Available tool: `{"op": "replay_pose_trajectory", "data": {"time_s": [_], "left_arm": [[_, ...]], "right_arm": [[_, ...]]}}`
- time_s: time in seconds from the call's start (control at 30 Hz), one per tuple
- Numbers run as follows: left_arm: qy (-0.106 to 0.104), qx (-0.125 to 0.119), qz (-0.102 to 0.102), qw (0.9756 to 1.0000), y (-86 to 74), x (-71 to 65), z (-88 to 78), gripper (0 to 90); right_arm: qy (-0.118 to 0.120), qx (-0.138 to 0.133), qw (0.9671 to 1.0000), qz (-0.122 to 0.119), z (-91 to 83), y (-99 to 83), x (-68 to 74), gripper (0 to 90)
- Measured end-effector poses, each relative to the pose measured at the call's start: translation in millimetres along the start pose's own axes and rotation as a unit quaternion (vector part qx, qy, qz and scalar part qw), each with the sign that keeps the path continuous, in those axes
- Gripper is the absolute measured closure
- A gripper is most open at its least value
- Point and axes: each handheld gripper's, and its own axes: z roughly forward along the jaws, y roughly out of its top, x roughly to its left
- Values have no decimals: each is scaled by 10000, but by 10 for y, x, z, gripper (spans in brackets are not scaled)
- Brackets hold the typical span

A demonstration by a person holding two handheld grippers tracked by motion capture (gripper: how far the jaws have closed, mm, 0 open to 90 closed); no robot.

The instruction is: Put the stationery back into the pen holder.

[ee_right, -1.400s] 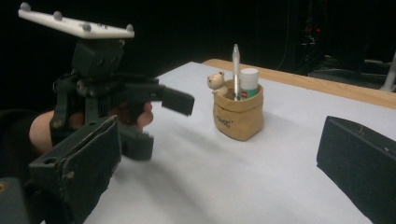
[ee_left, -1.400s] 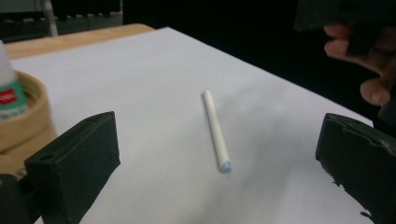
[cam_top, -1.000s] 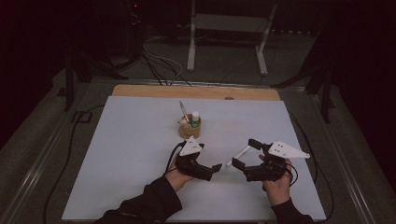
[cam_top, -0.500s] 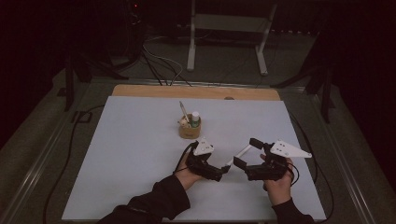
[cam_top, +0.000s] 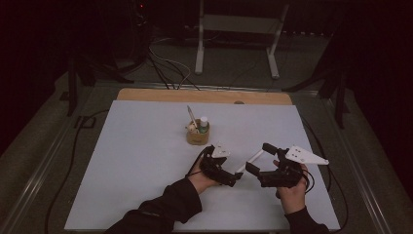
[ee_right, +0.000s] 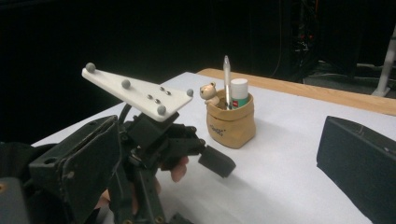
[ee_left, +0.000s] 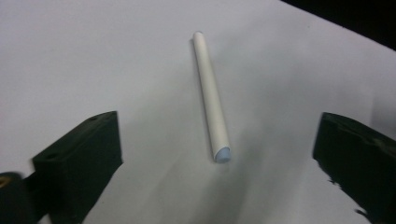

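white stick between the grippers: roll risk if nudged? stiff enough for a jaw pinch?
The white stick looks round and smooth, lying flat on the table, so a sideways nudge would probably roll it. It reads as straight with no sag, so likely stiff and light. The left gripper stands open astride it; a pinch across the middle should hold, though the smooth surface might slip.

Smooth matt white stick (ee_left: 211, 95)

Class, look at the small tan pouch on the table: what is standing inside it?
The small tan pouch holds a slim grey pen, a white green-labelled tube and a little bear figure; their lower ends and the bottom are hidden.
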Motion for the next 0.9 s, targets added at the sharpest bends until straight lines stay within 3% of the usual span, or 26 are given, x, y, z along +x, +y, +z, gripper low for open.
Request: {"op": "replay_pose_trajectory", "data": {"time_s": [0.13, 0.37, 0.47, 0.63, 0.9], "left_arm": [[26, 135, 57, 9999, 3, -19, 42, 61], [108, 309, 160, 9993, -11, -50, 125, 194], [47, 349, 203, 9992, -22, -63, 155, 240], [153, 536, 420, 9976, -35, -103, 213, 348], [289, 690, 434, 9963, -17, -131, 326, 482]], "right_arm": [[4, -9, 10000, -4, -1, 2, 0, 3], [7, -28, 10000, 24, -6, 6, -2, 3], [-5, -38, 10000, 23, -12, 9, -6, 3], [-2, -28, 10000, 56, -8, 1, -15, 3], [12, -38, 10000, 59, -9, 4, -13, 3]]}}
